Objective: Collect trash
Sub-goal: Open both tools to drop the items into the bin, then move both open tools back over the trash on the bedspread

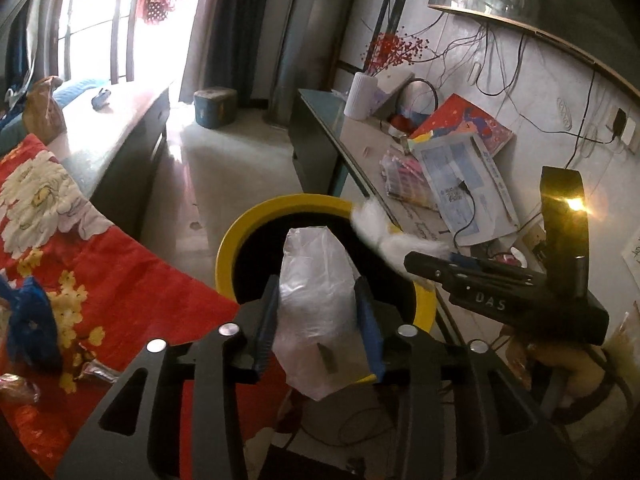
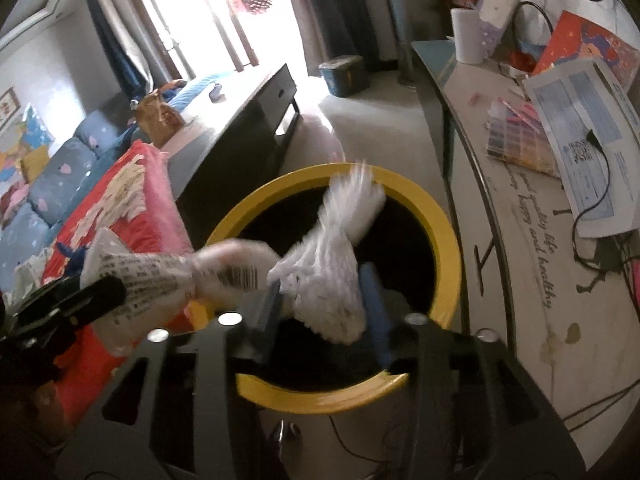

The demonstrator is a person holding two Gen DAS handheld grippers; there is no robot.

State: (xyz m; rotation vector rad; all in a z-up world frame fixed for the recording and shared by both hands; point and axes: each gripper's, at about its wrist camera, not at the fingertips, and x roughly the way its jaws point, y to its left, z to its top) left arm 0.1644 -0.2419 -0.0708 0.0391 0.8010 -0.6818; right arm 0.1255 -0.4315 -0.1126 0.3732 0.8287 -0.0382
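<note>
A round bin with a yellow rim (image 1: 256,216) (image 2: 448,216) and black inside stands on the floor under both grippers. My left gripper (image 1: 316,308) is shut on a clear plastic wrapper (image 1: 316,292) and holds it over the bin's near rim. The wrapper shows printed text in the right wrist view (image 2: 160,280). My right gripper (image 2: 324,300) is shut on a crumpled white tissue (image 2: 332,264) above the bin's opening. The tissue (image 1: 384,232) and right gripper (image 1: 424,262) also show in the left wrist view, over the bin's right rim.
A red floral cloth (image 1: 80,240) (image 2: 132,200) covers a surface left of the bin, with blue and foil scraps (image 1: 28,320) on it. A cluttered side table (image 1: 440,184) (image 2: 532,240) with papers and cables stands right. A dark cabinet (image 2: 248,120) lies behind.
</note>
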